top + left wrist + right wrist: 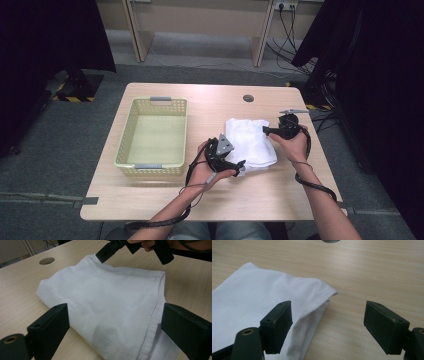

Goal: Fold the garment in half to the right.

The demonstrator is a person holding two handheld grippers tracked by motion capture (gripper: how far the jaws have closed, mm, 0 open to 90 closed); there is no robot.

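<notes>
One folded white cloth (250, 142) lies flat on the light wooden table (165, 200), a little right of the middle. Just beside it, on the left half of the table, stands one pale yellow plastic basket (125, 145) with two grey handles, and nothing is inside it. There are two black grippers, one in each hand. The left gripper (239, 167) sits at the near edge of the cloth. In the left gripper view its two jaws stand wide apart, with the cloth (105, 305) between them, and they do not press on it. The right gripper (266, 131) is at the far right corner of the cloth. In the right gripper view its jaws are spread wide too; one is over the cloth's (262, 295) corner and the other over bare wood. One round grey hole (248, 98) is near the table's far edge.
</notes>
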